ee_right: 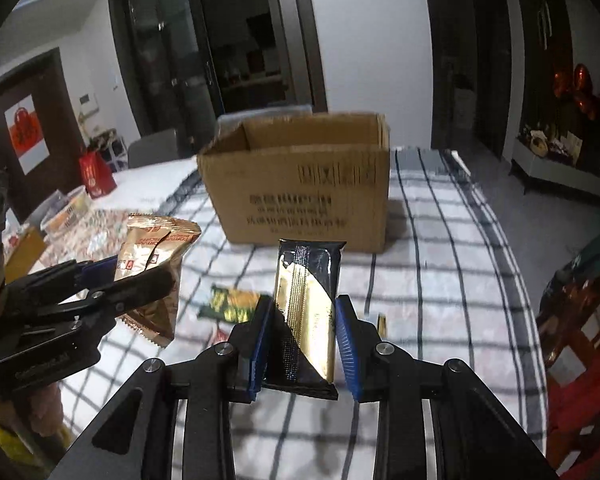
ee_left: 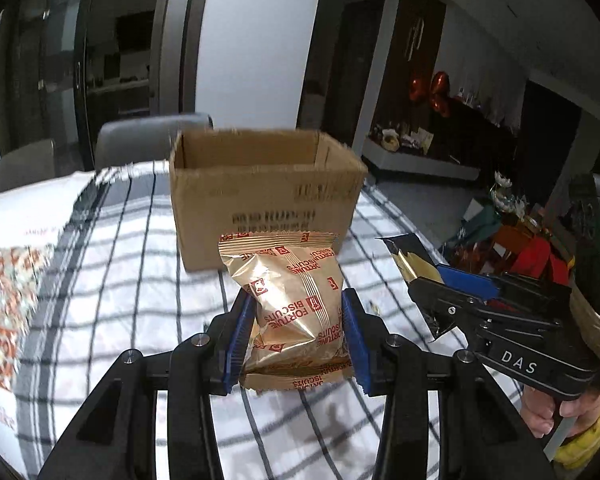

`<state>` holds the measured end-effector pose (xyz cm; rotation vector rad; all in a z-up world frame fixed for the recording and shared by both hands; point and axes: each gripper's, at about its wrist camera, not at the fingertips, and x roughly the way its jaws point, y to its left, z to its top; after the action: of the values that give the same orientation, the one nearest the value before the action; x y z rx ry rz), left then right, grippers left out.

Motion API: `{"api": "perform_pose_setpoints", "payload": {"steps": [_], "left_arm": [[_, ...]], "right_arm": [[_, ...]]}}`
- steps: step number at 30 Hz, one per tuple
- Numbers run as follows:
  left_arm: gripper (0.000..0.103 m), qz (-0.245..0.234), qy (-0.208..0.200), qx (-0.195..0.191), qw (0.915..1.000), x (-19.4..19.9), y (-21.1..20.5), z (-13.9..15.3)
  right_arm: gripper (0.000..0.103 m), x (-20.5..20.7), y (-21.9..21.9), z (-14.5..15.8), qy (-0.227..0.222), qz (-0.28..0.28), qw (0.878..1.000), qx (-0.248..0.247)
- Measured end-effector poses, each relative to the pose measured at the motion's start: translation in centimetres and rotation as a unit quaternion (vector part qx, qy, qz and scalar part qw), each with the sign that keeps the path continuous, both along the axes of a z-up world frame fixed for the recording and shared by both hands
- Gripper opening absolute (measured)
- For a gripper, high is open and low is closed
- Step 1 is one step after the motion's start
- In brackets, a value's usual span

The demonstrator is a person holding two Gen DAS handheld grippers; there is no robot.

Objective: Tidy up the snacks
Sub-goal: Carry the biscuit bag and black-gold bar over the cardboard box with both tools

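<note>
My left gripper [ee_left: 298, 312] is shut on a gold Fortune Biscuits packet [ee_left: 292, 296] and holds it above the checked tablecloth, in front of an open cardboard box [ee_left: 264, 196]. My right gripper [ee_right: 302, 320] is shut on a black and gold snack bar [ee_right: 306, 312], held upright before the same box [ee_right: 300, 184]. The right gripper also shows at the right of the left wrist view [ee_left: 424, 280], and the left gripper with its packet [ee_right: 152, 256] at the left of the right wrist view.
A green and yellow snack packet [ee_right: 228, 304] lies on the tablecloth [ee_right: 440, 260] behind my right gripper. A red bag [ee_right: 96, 178] and containers stand at the table's far left. Grey chairs [ee_left: 140, 136] stand behind the table. Clutter lies on the floor to the right [ee_left: 520, 240].
</note>
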<state>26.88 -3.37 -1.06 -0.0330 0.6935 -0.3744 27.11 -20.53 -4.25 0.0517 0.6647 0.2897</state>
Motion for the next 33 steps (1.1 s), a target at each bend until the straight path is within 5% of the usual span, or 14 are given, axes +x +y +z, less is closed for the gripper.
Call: {"api": "perform_pose_setpoints", "payload": {"steps": [16,33], "left_arm": [[0.043,0.01,-0.071,0.015,0.9973,3.6,1.0,7.0],[0.043,0.016,-0.079,0.036,0.9961,11.2,1.3,7.7]], "right_arm": [[0.032,3.8,0.9,7.7,-0.061,0.003,0.998,0.018],[0.032,11.3,1.9,9.1,-0.072,0.015,0.997,0.006]]}}
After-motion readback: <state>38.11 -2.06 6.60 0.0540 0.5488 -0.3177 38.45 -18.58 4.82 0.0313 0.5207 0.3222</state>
